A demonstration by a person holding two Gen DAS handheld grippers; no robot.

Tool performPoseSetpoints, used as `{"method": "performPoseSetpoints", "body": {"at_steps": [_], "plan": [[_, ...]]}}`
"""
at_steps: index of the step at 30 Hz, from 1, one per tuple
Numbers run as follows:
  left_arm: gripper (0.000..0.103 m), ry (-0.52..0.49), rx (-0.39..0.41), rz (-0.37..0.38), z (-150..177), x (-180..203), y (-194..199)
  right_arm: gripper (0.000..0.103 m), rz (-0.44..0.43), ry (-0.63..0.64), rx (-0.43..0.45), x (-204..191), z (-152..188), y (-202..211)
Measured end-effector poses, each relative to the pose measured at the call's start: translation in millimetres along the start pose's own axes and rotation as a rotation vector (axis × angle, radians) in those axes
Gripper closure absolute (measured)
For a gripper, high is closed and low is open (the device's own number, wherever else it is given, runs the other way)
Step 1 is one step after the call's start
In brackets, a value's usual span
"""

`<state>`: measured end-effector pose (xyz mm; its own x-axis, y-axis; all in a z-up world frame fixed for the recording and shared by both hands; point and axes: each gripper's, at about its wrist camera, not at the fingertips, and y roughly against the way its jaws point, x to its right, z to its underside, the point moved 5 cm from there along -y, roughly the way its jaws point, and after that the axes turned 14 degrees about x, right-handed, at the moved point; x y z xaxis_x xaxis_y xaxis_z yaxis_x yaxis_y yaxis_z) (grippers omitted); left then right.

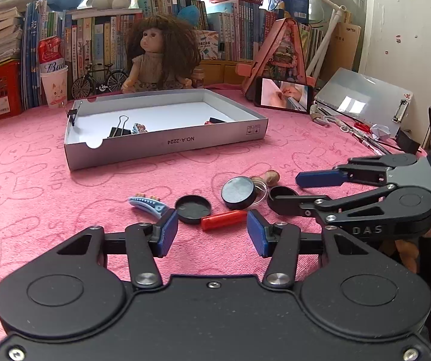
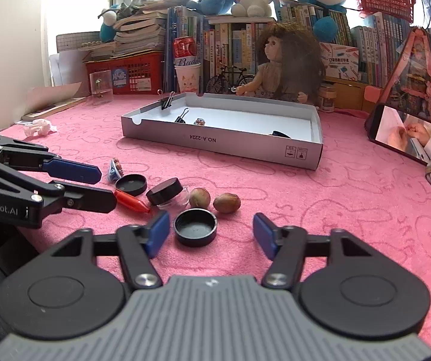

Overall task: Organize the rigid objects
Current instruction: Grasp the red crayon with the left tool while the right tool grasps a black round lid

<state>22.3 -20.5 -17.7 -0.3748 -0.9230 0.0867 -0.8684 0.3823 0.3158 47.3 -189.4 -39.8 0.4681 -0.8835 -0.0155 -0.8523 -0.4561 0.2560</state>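
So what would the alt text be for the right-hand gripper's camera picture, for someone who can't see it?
A hand-held right gripper hovers open over a pink cloth, its blue pads either side of an upturned black lid. Just beyond lie two brown nuts, a small black-capped jar and a red tube; the left gripper reaches in from the left. Behind sits a shallow white box.

Red tube [image 1: 223,220], 2 black lids [image 1: 193,209] [image 2: 195,226], capped jar [image 2: 167,194] — clustered on pink cloth [image 2: 350,210].

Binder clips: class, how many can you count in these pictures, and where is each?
2: one binder clip is clamped upright on the box's far left wall, the other clip lies inside. More may hide behind the near wall.
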Motion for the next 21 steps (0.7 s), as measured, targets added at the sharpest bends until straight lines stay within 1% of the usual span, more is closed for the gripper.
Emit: {"method": "performPoseSetpoints", "body": {"at_steps": [2, 4, 12, 17, 21], "plan": [[0.054, 0.01, -0.003, -0.007, 0.2, 1.1, -2.0, 0.053, -0.001, -0.01, -0.002, -0.6, 1.1, -1.0], [0.054, 0.016, -0.006, -0.014, 0.4, 2.8, -5.1, 0.065, -0.001, -0.008, -0.002, -1.7, 2.2, -0.2], [0.054, 0.05, -0.025, -0.064, 1.3, 12.8, -17.6, 0.065, 0.081, -0.043, 0.016, 9.1, 3.3, 7.9], [0.053, 0.037, -0.043, -0.116, 3.1, 22.0, -24.8, 0.065, 0.095, -0.032, 0.029, 3.8, 6.1, 11.8], [0.053, 0.029, -0.043, -0.148, 3.1, 26.3, -28.6, 0.065, 0.106, -0.043, 0.029, 3.2, 5.4, 10.2]]}}
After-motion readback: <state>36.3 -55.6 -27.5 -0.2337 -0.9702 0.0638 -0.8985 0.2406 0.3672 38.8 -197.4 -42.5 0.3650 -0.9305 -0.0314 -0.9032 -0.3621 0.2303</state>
